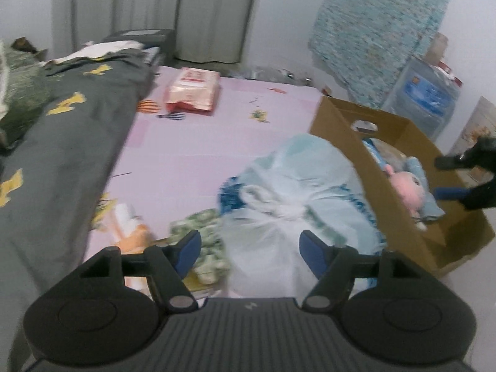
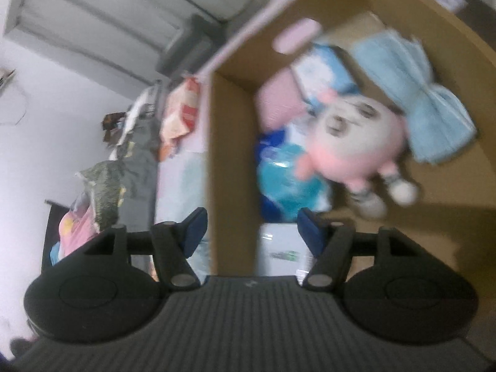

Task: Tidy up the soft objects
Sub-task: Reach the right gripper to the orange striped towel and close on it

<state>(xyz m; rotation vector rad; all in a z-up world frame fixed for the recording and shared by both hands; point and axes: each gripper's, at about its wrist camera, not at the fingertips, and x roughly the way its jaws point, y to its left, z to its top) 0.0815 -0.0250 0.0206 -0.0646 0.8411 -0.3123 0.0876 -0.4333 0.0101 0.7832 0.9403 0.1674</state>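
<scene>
Hovering over the bed [image 1: 173, 142], the left gripper [image 1: 250, 246] has its jaws parted, empty, with a tied white plastic bag [image 1: 297, 186] just ahead between them. Right gripper [image 2: 251, 228], jaws likewise apart and empty, hangs above the cardboard box [image 2: 231, 142], where a pink plush toy [image 2: 356, 142] lies beside a blue cloth [image 2: 418, 105].

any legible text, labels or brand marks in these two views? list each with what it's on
None can be read.
Pink-and-red packet on the bed: print blurred.
Blue label on the clear storage bin: too blurred.
Blue-and-white packs in the cardboard box: print smeared.
Green mark on the white pack at the box's near end: unreadable.
Small pale emblem on the left tongs body: a logo shape, no letters.
</scene>
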